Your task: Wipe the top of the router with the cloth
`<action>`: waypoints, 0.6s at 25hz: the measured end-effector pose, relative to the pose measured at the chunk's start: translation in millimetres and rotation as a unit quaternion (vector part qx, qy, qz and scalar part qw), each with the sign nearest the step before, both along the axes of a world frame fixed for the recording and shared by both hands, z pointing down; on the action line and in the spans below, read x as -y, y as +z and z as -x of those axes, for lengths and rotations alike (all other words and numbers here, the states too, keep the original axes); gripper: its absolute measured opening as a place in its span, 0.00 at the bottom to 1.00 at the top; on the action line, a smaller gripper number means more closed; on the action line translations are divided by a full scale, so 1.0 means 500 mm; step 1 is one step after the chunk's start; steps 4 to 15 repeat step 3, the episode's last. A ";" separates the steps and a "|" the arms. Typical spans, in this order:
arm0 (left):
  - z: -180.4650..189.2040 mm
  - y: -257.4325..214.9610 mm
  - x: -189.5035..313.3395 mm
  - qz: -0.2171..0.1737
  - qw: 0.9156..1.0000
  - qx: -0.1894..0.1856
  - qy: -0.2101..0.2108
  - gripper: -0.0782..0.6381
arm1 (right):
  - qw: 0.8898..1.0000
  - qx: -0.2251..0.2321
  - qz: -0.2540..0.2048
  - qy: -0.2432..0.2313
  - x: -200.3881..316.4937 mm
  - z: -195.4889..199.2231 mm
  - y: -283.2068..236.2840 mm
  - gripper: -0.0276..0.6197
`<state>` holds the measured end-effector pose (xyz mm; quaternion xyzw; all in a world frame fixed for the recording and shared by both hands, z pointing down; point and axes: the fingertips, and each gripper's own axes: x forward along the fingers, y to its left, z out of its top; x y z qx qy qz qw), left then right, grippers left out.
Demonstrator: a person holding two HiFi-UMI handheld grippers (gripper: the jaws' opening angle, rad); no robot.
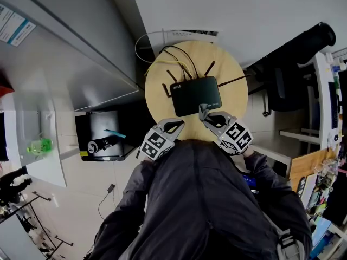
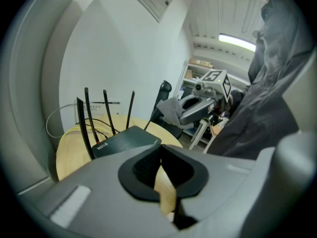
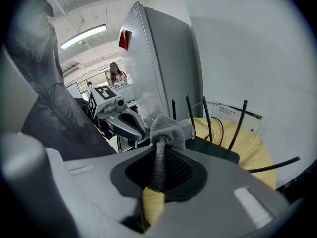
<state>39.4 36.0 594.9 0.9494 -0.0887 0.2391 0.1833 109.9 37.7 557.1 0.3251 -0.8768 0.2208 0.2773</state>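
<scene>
A black router (image 1: 195, 95) with several upright antennas lies in the middle of a round wooden table (image 1: 157, 91). My right gripper (image 1: 209, 116) is at the router's near edge, shut on a grey cloth (image 1: 203, 111). In the right gripper view the cloth (image 3: 167, 129) bunches up out of the pinched jaws, with the router (image 3: 214, 149) just beyond. My left gripper (image 1: 173, 127) hovers over the table's near edge, left of the router, jaws shut with nothing between them. From the left gripper view (image 2: 159, 158) the router (image 2: 126, 140) lies ahead.
Black and yellow cables (image 1: 162, 56) trail off the table's back toward a wall panel. A tall grey cabinet (image 1: 81, 53) stands at the left, a black chair (image 1: 293, 64) at the right. A dark box (image 1: 103, 137) sits on the floor at the left.
</scene>
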 end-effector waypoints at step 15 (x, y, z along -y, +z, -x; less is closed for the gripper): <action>0.002 0.001 0.002 0.001 1.000 0.001 -0.002 0.11 | 1.000 0.000 -0.001 -0.001 0.003 -0.001 -0.001 0.10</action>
